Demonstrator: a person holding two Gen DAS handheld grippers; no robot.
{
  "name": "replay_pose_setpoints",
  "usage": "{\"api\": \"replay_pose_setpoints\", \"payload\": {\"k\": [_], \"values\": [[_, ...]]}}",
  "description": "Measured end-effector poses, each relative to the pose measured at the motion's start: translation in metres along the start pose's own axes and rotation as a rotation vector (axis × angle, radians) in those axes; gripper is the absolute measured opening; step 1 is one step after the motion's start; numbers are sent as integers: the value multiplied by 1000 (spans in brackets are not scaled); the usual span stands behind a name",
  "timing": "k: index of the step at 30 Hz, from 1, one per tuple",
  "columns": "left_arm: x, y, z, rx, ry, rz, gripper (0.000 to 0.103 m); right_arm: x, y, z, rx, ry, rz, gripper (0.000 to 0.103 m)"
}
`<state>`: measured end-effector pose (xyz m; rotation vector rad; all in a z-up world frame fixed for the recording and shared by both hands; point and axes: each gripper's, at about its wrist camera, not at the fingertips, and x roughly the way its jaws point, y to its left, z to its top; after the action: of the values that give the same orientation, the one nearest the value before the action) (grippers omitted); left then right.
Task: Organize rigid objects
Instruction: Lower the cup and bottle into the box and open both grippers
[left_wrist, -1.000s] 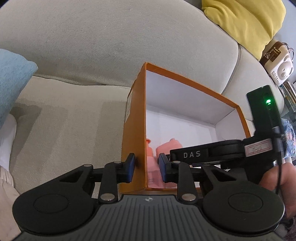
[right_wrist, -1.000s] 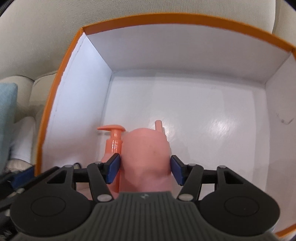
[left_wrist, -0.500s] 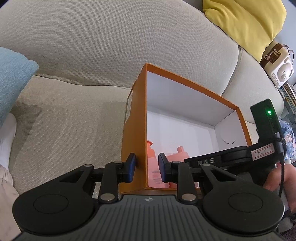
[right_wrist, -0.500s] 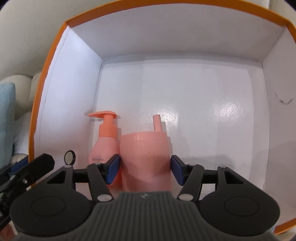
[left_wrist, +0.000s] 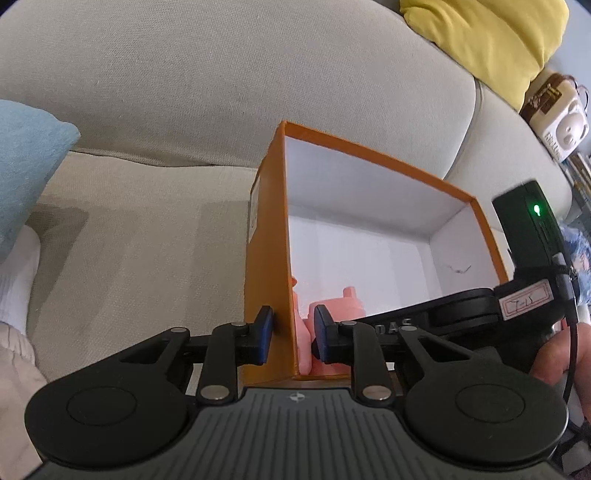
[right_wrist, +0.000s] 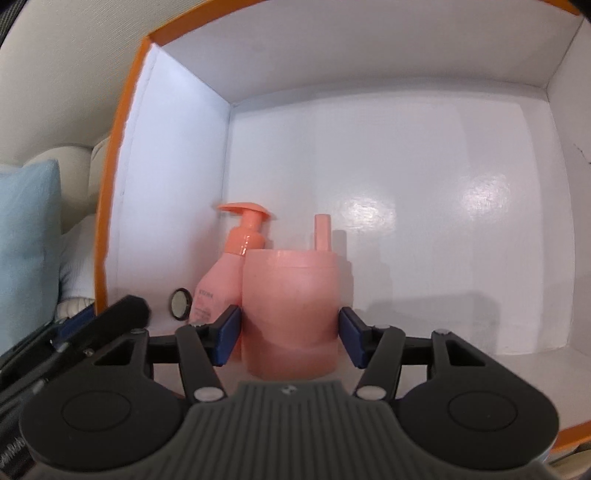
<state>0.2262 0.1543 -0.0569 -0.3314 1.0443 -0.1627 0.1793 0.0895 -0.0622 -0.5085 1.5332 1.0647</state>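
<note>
**Right wrist view: cup placed in box**

Right wrist view: pink cup with straw stands upright on the floor of the orange box, near-left corner, touching or just beside the pump bottle. Right tool brackets the cup, pads apart from its sides. Left tool straddles the box's left wall, gap visible; grip uncertain. Judged: two items stowed; release and withdrawal remain. Sofa beneath.
</note>
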Motion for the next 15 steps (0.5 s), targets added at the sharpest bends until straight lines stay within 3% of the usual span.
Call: {"api": "replay_pose_setpoints", "payload": {"k": [3,6,8,10,15], "values": [[0,0,-1,6,-8,9,20,-4,-1,4,-13,-7,-31,59],[0,2,0,-1,-10,3,19,14,32,-3,12,-5,-22,60],[0,1,-1,3,-12,5,19,12,28,-2,6,6,-48,68],[0,0,-1,10,-14,10,19,6,21,-2,-32,-20,-77,72],[0,-3,-4,21,-22,30,19,-24,14,-15,-44,-102,-88,70]]}}
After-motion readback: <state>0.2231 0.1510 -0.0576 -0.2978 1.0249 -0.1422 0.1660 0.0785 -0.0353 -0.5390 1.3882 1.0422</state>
